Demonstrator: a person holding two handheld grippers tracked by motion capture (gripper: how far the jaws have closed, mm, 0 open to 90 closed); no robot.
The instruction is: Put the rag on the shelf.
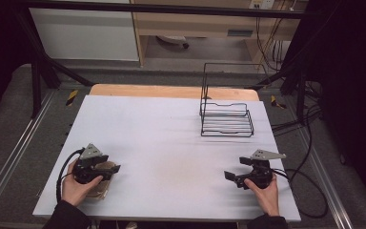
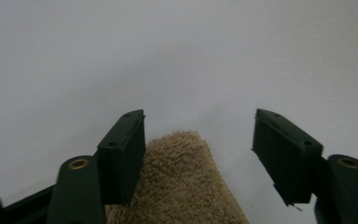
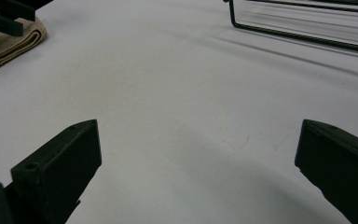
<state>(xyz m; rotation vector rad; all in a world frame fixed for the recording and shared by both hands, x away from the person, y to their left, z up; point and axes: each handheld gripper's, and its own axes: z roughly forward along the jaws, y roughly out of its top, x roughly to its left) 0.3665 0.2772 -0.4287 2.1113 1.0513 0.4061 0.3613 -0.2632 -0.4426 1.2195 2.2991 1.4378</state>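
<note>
Left gripper (image 2: 199, 140) is hovering released over a tan towel (image 2: 182, 182) near the table's (image 1: 171, 138) front-left corner. Right gripper (image 3: 198, 163) is resting released; its view is catching the wire rack (image 3: 307, 28) toward the back-right.

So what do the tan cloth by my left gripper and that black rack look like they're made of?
The folded towel looks like terry or fleece fabric: tan, fuzzy nap, soft rounded fold. The wire rack looks like thin metal rod with a black coating, likely paint or powder coat: slim straight bars, open frame. The exact finish can't be told.
</note>
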